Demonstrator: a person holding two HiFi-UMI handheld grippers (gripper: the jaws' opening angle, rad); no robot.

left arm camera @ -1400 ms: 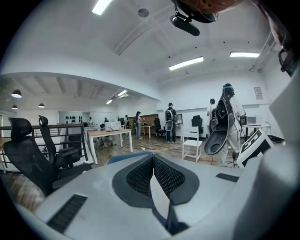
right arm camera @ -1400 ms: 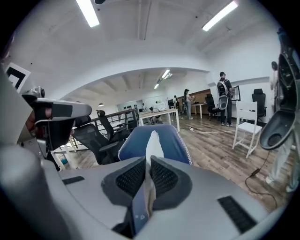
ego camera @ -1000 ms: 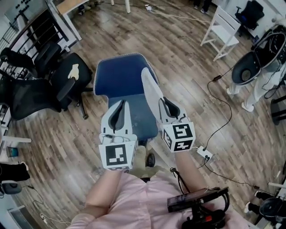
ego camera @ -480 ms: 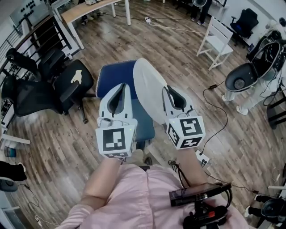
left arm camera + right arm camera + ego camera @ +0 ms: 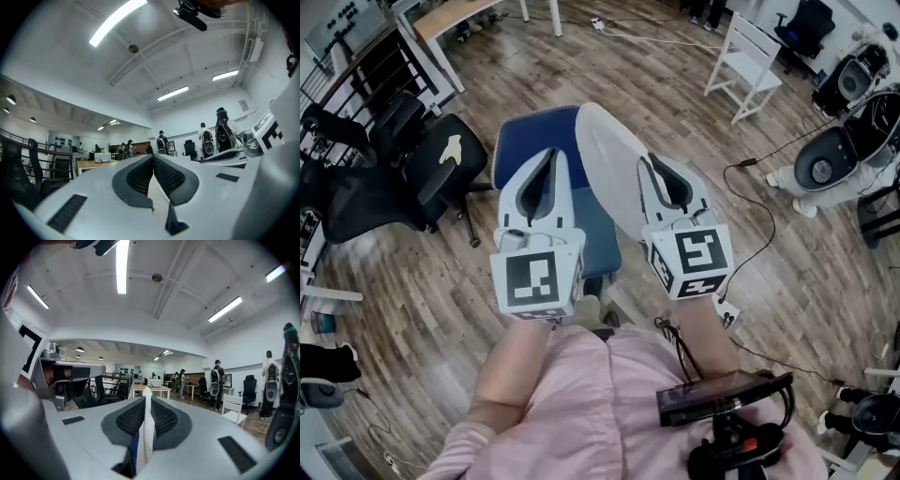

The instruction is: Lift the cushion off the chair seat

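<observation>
The cushion [image 5: 609,178], blue on one face and white on the other, stands tilted up off the blue chair seat [image 5: 517,155] with its white underside toward me. My right gripper [image 5: 651,167] is shut on the cushion's near edge. In the right gripper view that thin white and blue cushion edge [image 5: 147,427] sits pinched between the jaws of the right gripper [image 5: 146,401]. My left gripper [image 5: 551,157] hovers above the seat, just left of the cushion. In its own view the left gripper [image 5: 153,159] has its pads pressed together with nothing between them.
Black office chairs [image 5: 441,159] stand to the left of the blue chair, and a white chair [image 5: 745,61] at the upper right. A cable and power strip [image 5: 729,314] lie on the wooden floor to the right. A white machine [image 5: 834,159] stands at the far right.
The right gripper has raised the cushion, which turned from edge-on to showing its broad white underside. Both grippers moved up and away from me over the seat.
</observation>
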